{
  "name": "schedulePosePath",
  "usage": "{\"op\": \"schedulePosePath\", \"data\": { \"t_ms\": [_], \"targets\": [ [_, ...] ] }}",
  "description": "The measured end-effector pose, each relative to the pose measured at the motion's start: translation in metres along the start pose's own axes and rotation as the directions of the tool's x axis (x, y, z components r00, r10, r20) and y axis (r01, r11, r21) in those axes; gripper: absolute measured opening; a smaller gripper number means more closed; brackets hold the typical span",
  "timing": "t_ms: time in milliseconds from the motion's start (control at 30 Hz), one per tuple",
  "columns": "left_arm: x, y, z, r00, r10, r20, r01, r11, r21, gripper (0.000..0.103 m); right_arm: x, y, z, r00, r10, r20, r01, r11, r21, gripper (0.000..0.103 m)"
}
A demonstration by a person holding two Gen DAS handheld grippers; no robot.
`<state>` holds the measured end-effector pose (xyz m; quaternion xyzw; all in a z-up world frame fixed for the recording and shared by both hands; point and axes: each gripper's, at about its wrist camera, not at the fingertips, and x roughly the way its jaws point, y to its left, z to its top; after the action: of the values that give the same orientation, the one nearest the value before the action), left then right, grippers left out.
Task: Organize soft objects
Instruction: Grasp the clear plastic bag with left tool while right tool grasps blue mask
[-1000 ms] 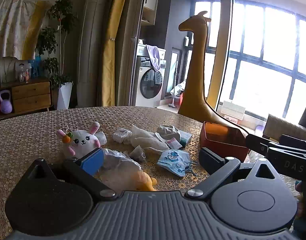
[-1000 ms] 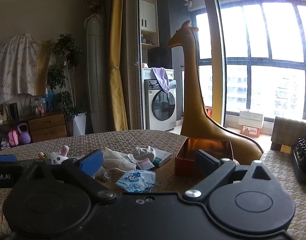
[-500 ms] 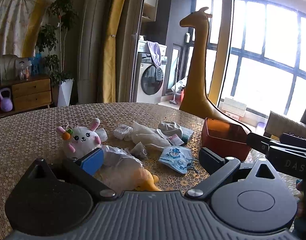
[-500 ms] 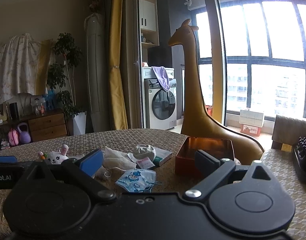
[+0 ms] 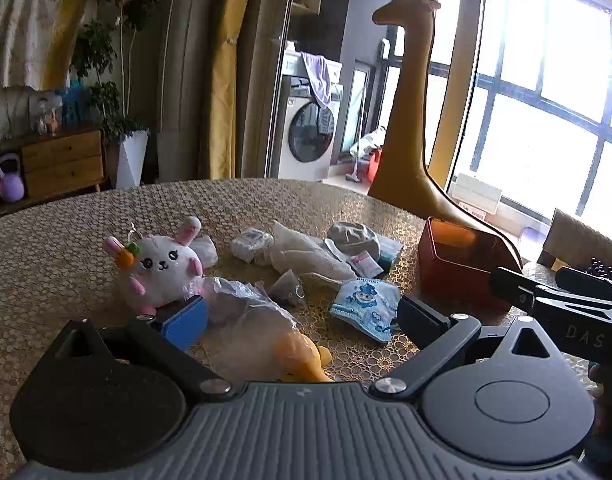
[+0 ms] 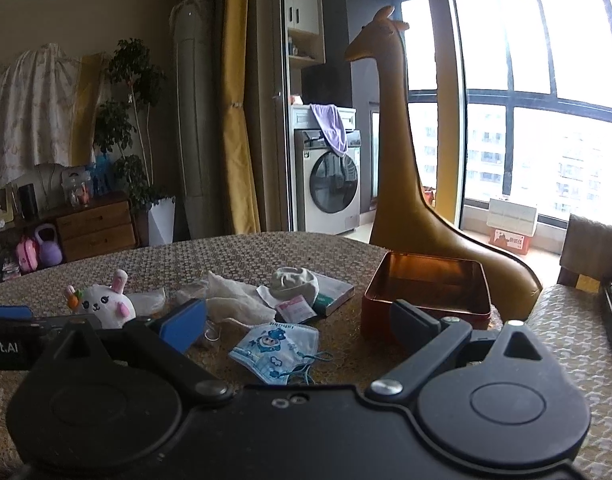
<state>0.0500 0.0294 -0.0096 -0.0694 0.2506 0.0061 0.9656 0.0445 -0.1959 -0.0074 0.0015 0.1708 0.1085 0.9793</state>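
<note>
Both claws wide open, holding nothing: left gripper (image 5: 302, 320) should drop onto the plastic-wrapped yellow plush (image 5: 262, 336) just left of the blue printed face mask (image 5: 366, 306), pinching mid-body; right gripper (image 6: 298, 326) idle.

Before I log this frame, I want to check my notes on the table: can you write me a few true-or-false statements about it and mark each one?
1. The red tin has soft items in it. False: it looks empty.
2. The blue face mask lies on the table, outside the tin. True.
3. The left gripper grips the bunny plush. False: it is open, holding nothing.
4. The right gripper is open. True.
5. The bunny plush wears a carrot by its ear. True.
</note>
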Motion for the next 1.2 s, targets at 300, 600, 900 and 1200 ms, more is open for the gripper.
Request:
{"op": "schedulePosePath", "data": {
  "t_ms": [300, 600, 900, 1200],
  "targets": [
    [0.040, 0.013, 0.000, 0.995, 0.024, -0.099, -0.028, 0.999, -0.038, 0.102, 0.035, -0.001, -0.003, 0.994, 0.058, -0.094, -0.059, 0.998, -0.011, 0.094],
    [0.100, 0.036, 0.006, 0.972, 0.031, -0.231, -0.061, 0.990, -0.127, 0.102, 0.084, 0.003, -0.001, 0.979, 0.092, -0.182, -0.104, 0.993, -0.057, 0.094],
    [0.152, 0.048, 0.006, 0.944, 0.080, -0.320, -0.135, 0.979, -0.153, 0.102, 0.142, 0.010, -0.009, 0.959, 0.089, -0.269, -0.123, 0.986, -0.113, 0.095],
    [0.196, 0.058, 0.001, 0.900, 0.157, -0.406, -0.254, 0.947, -0.196, 0.102, 0.195, 0.016, -0.024, 0.921, 0.113, -0.372, -0.160, 0.982, -0.099, 0.097]
  ]
}}
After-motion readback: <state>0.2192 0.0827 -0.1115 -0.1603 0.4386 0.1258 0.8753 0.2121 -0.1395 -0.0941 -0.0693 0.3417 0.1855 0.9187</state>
